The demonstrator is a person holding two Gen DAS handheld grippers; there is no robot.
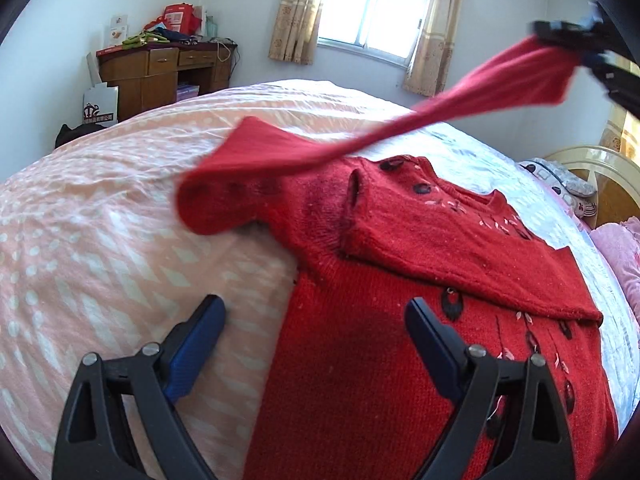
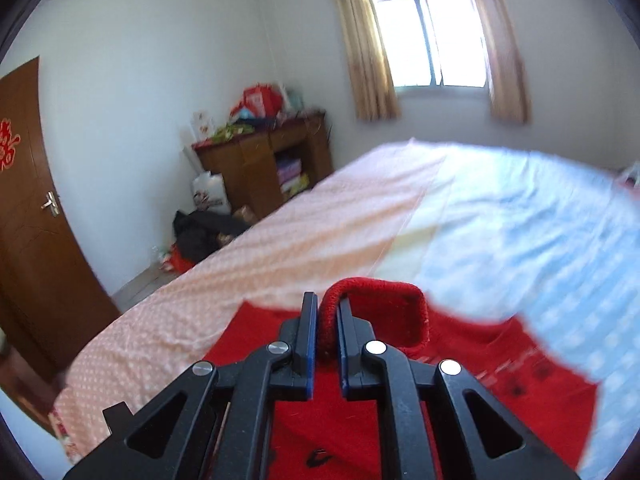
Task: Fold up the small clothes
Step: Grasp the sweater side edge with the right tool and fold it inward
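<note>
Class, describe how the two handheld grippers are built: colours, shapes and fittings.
Both the left gripper and the right gripper have matte black linkage arms with triangular cut-outs, round silver pivot pins, and flat fingers faced with blue pads. No cables or sleeves show.
</note>
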